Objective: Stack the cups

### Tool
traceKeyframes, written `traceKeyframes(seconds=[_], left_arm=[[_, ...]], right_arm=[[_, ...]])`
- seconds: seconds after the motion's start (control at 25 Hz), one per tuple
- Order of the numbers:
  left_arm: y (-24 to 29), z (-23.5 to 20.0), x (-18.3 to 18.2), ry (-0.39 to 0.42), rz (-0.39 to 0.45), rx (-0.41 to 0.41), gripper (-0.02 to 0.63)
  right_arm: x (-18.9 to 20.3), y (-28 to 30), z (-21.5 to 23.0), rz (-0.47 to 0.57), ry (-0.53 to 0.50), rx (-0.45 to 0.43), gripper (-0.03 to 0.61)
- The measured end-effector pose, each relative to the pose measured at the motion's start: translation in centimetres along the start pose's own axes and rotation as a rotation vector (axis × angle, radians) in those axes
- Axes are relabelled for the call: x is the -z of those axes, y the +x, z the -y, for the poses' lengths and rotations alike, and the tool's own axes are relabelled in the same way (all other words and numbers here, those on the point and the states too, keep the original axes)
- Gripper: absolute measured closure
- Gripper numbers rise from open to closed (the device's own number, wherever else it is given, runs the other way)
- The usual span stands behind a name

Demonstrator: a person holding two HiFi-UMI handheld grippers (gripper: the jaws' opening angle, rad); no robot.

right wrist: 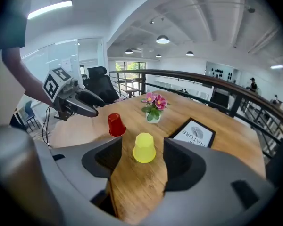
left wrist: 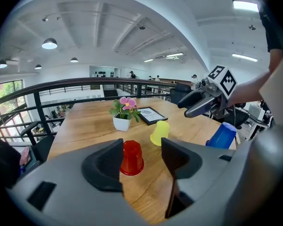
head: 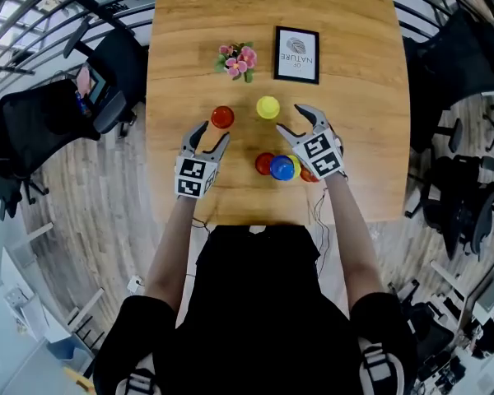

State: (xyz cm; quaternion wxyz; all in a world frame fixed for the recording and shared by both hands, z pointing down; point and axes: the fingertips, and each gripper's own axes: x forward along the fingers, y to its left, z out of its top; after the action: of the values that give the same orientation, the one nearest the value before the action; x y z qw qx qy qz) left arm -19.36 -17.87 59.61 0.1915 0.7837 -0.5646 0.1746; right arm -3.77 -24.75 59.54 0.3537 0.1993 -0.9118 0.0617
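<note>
Several plastic cups stand upside down on the wooden table. A red cup stands just ahead of my left gripper, which is open and empty. In the left gripper view that red cup shows between the jaws, beyond the tips. A yellow cup stands left of my right gripper, also open and empty; the right gripper view frames this yellow cup ahead of the jaws. A cluster with a red cup and a blue cup sits under the right wrist.
A small potted pink flower and a black picture frame stand at the table's far side. Office chairs ring the table. A railing runs behind the far edge.
</note>
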Motion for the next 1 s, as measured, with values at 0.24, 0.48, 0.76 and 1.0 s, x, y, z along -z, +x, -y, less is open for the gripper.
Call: traceKeyframes(seconds=[0.24, 0.48, 0.76, 1.0], left_arm=[[2.3, -1.1, 1.2, 0.009, -0.036, -0.005, 0.344], [4.5, -1.8, 2.4, 0.005, -0.06, -0.026, 0.334], [6.1, -2.2, 2.9, -0.012, -0.08, -0.038, 0.334], [6.3, -2.6, 3.4, -0.017, -0.079, -0.075, 0.334]], right_arm=[[0.1, 3.5, -0.5, -0.019, -0.034, -0.084, 0.252], [0.8, 6.2, -0.4, -0.025, 0.006, -0.09, 0.241], [1.7, 8.4, -0.4, -0.056, 0.002, -0.099, 0.25], [2.0, 9.0, -0.3, -0.058, -0.016, -0.065, 0.327]])
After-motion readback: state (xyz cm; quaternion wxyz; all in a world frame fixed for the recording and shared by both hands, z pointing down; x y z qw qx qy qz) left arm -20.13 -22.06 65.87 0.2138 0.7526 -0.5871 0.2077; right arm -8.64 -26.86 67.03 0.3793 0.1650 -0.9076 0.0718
